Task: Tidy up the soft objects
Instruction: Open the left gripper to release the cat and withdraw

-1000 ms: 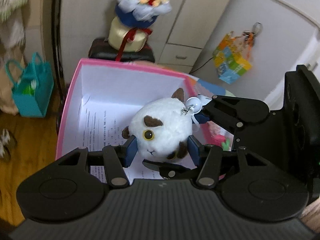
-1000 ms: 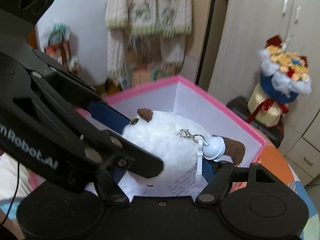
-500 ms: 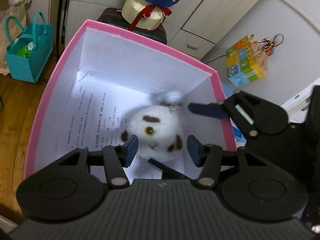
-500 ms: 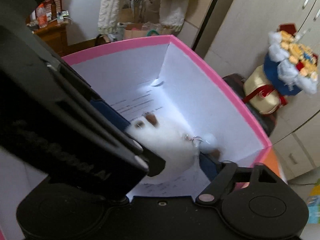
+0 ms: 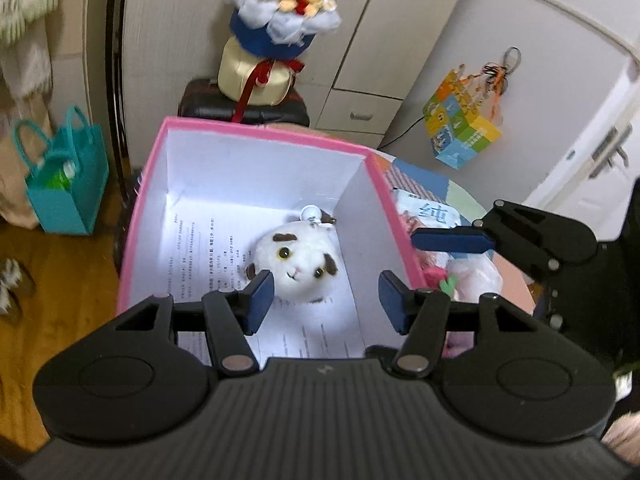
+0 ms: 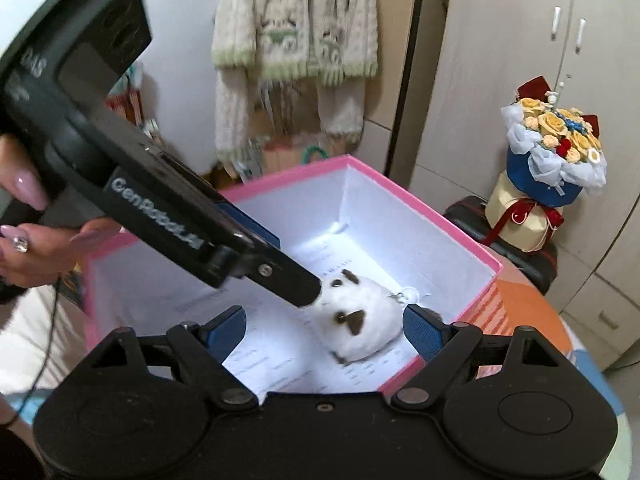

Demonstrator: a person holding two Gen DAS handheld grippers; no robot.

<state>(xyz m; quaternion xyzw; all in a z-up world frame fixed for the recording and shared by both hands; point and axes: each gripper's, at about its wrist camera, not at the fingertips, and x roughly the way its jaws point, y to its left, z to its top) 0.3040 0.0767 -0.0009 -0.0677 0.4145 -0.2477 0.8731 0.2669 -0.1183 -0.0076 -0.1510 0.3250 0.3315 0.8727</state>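
Both tools are wide and hold nothing: left tool (image 5: 326,298), right tool (image 6: 324,332). Lift both straight up, clear of the plush toy (image 5: 296,266) at centre frame in the pink box (image 5: 256,134).

Both fisheye views are evenly and softly lit by indoor light, with muted, slightly warm colours and no hard shadows on the walls. The brightest area is the white inside of the pink box (image 5: 256,184), where a blown-out glare patch sits at the far corner of its floor (image 6: 336,232) and washes out the print on the paper. The white plush (image 5: 298,266) is a little overexposed, its fur detail mostly lost. Straight lines such as the cupboard doors (image 6: 520,60) bow strongly towards the frame edges. The picture corners go dark. The teal bag (image 5: 64,184) and bouquet (image 5: 280,8) look slightly smeared, while the black gripper bodies in the foreground stay sharp but nearly featureless.
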